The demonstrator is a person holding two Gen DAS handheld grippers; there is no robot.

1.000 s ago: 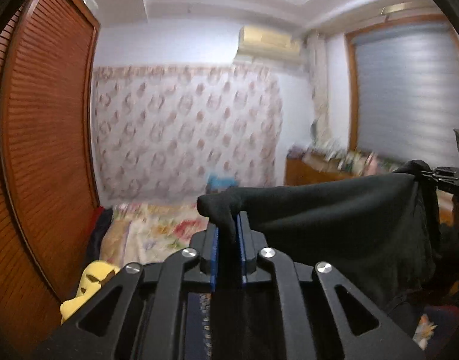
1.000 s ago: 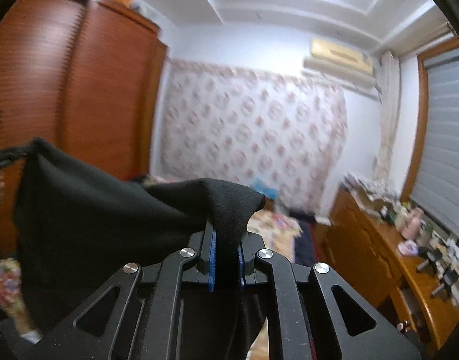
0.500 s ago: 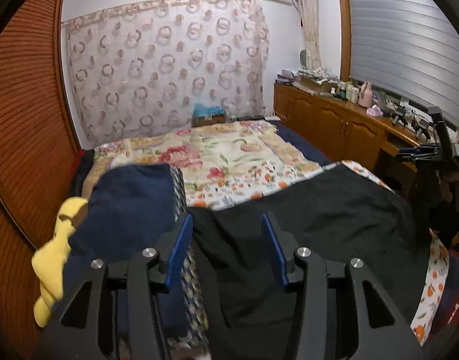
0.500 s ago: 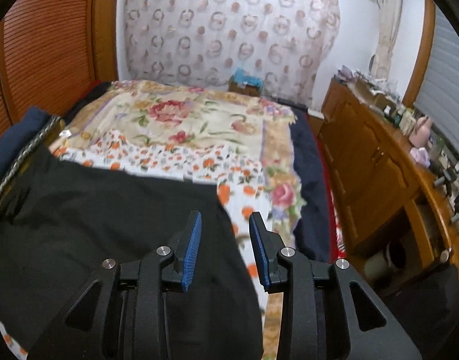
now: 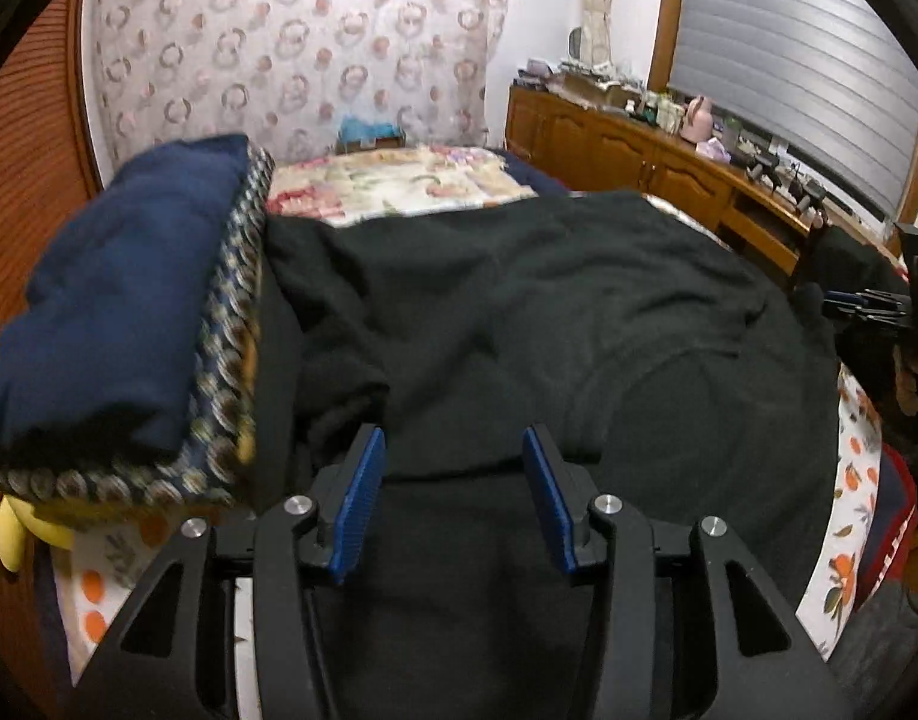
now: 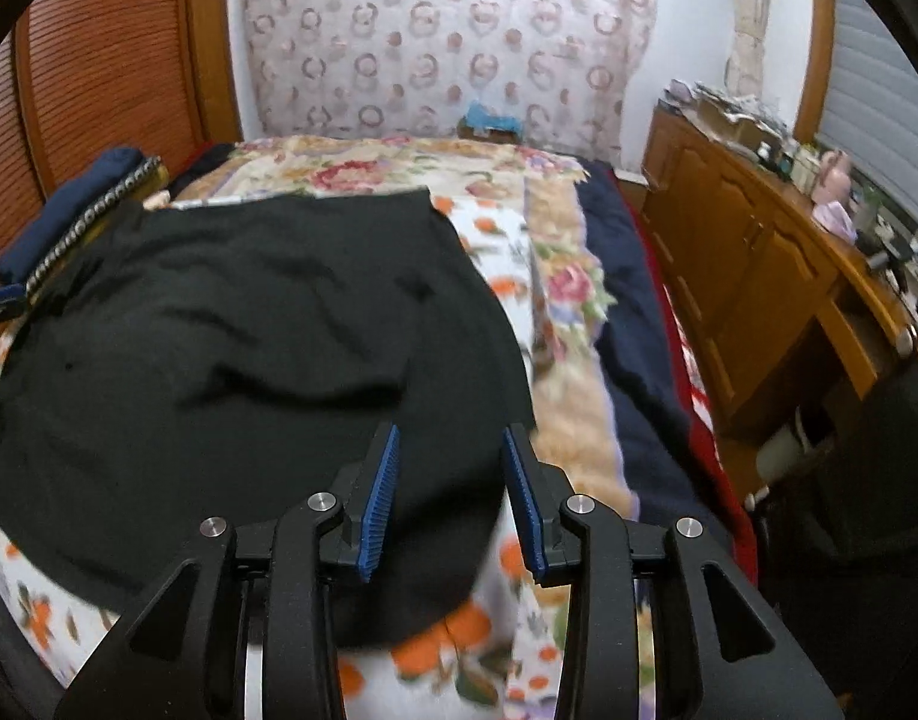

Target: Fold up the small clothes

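A black garment (image 5: pixel 549 324) lies spread flat and slightly wrinkled on the floral bed sheet (image 6: pixel 555 276); it also fills the left of the right wrist view (image 6: pixel 219 360). My left gripper (image 5: pixel 453 450) is open and empty, low over the garment's near edge. My right gripper (image 6: pixel 450 450) is open and empty over the garment's near right corner. The right gripper also shows at the right edge of the left wrist view (image 5: pixel 861 303).
A folded navy quilt with patterned trim (image 5: pixel 123 312) lies left of the garment, over a yellow plush toy (image 5: pixel 15 534). A wooden sideboard (image 6: pixel 777 276) with clutter runs along the right. A louvred wooden wardrobe (image 6: pixel 99 66) stands at left.
A second ago both grippers held the garment up in the air. They laid it on the bed and opened; since then both have moved lower and closer to it.
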